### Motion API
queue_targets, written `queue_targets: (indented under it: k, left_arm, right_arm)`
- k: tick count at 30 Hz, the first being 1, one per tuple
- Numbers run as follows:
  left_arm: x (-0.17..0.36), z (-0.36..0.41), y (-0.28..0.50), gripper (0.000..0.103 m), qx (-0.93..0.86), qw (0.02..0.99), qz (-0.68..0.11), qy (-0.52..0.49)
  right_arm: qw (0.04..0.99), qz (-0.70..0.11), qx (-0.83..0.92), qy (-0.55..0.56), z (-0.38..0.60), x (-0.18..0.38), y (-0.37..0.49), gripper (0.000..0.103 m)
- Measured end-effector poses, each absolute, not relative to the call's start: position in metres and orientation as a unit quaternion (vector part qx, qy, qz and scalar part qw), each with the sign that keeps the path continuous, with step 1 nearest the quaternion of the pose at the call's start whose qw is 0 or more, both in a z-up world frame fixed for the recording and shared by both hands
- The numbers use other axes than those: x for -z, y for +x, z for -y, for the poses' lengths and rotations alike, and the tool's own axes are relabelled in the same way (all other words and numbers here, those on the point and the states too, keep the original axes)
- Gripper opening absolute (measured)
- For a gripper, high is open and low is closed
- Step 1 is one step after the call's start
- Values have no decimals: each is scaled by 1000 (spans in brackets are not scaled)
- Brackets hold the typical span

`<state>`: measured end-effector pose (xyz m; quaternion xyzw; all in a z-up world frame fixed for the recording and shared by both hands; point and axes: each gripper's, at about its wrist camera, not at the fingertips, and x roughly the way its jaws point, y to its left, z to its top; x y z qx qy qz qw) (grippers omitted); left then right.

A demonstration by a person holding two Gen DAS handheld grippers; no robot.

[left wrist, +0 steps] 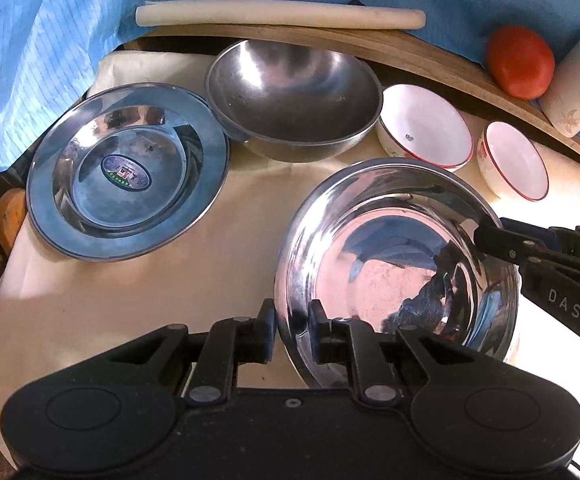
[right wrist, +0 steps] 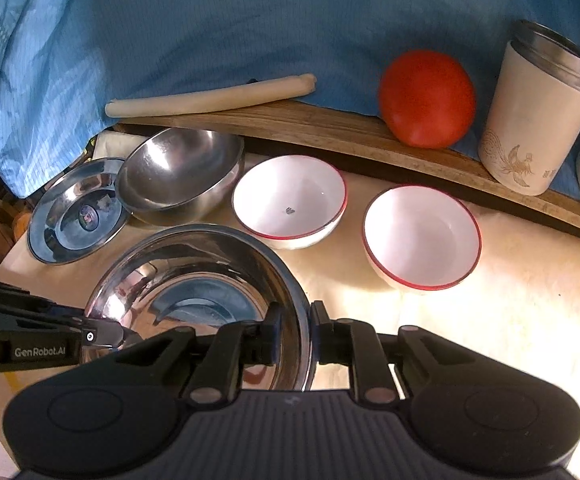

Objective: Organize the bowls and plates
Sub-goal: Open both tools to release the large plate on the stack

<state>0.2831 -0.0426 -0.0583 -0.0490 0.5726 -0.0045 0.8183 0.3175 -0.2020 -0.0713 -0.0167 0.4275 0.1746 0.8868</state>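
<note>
Nearest, the left gripper [left wrist: 293, 320] stands astride the near rim of the shiny steel bowl [left wrist: 390, 280], one finger outside the wall and one inside. The jaws are a little apart and do not seem to press the metal. The right gripper [right wrist: 294, 320] straddles the opposite rim in the same loose way, so the bowl sits on the cloth between the two grippers. I judge this bowl light, stiff and not fragile, but its polished wall is slippery, so the thin rolled rim is the best place to pinch, firmly and from two sides. The side of the right gripper reads "DAS", and the side of the left one "GenRobot.AI". Beyond the left gripper lies a steel plate [left wrist: 125, 172] with an oval sticker too small to read. Next to it is a dull steel bowl [left wrist: 294, 92]. Beyond the right gripper stand two white bowls [right wrist: 290, 200] with red rims, probably breakable; one has a tiny unreadable mark.
</note>
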Motion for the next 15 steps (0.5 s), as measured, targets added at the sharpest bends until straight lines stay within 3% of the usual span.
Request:
queue_targets:
  k: [2, 4, 6, 12, 15]
  left_arm:
    - [58, 41, 282, 18, 7, 819, -571, -54]
    - [58, 40, 281, 26, 6, 819, -571, -58]
    - [57, 39, 279, 39, 4, 820, -569, -60]
    - [51, 27, 268, 64, -20, 827, -557, -80]
    - [48, 19, 260, 76, -38, 830, -549, -96]
  right_arm:
    - [887, -428, -175, -13, 203, 73, 318, 24]
    - [887, -427, -176, -10, 203, 73, 317, 27]
    - [886, -428, -178, -9, 202, 74, 316, 32]
    - [888, -421, -186, -8, 202, 71, 308, 47]
    - [891, -412, -189, -13, 201, 68, 303, 61]
